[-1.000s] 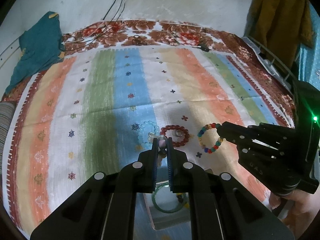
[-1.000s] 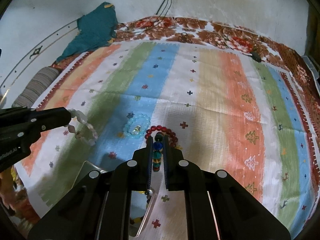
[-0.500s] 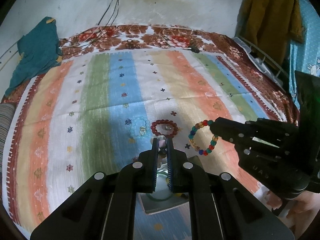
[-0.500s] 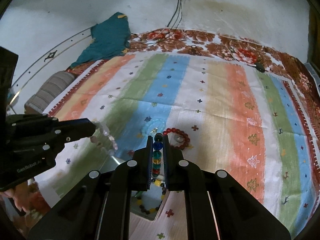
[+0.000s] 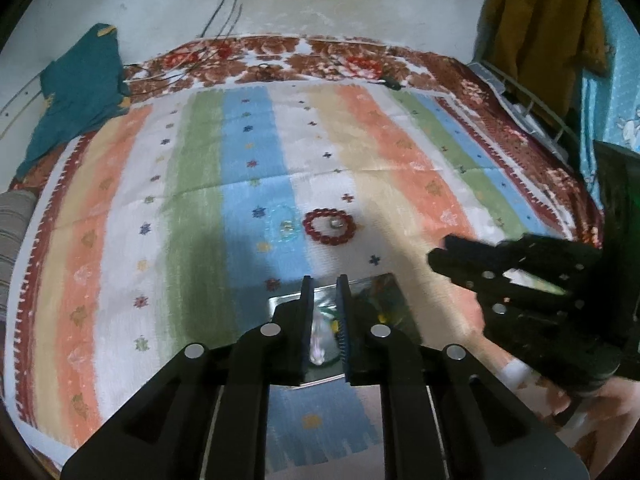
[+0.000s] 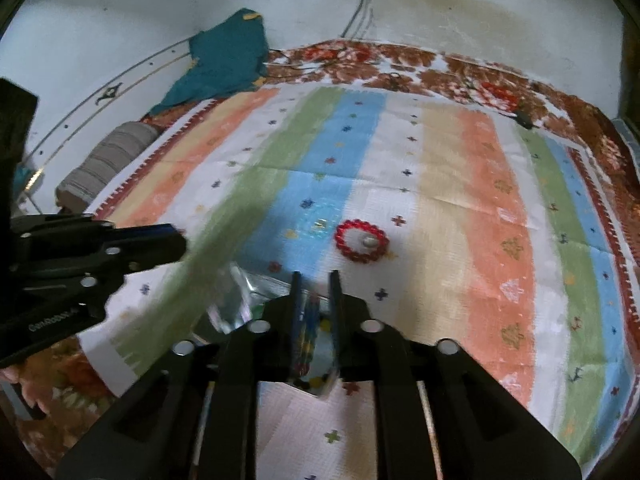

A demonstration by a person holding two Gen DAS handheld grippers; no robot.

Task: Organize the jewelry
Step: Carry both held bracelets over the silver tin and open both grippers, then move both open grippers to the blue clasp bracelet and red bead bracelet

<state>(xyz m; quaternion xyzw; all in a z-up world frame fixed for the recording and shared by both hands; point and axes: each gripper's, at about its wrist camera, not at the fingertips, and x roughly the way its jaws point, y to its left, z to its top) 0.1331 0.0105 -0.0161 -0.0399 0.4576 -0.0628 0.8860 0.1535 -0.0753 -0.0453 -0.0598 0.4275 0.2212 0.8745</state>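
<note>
A shiny metal tray [image 5: 394, 304] lies on the striped bedspread near me. My left gripper [image 5: 325, 286] has its jaws slightly apart above the tray, and a clear bead bracelet [image 5: 318, 336] shows blurred between them, dropping toward the tray. My right gripper [image 6: 314, 282] is likewise parted over the tray [image 6: 244, 300], with the multicoloured bead bracelet [image 6: 306, 336] blurred between its fingers. A red bead bracelet [image 5: 329, 227] [image 6: 362, 241] and a pale blue one [image 5: 282, 224] [image 6: 318, 222] lie further out on the cloth.
A teal cloth [image 5: 76, 92] lies at the bed's far left corner beside a grey striped pillow [image 6: 106, 160]. Cables [image 5: 228, 8] hang down the wall. A mustard garment [image 5: 544, 28] hangs at the right.
Both grippers pulled back over the tray and their jaws parted. The clear bracelet and the multicoloured bracelet slipped from the fingertips down toward the tray.
</note>
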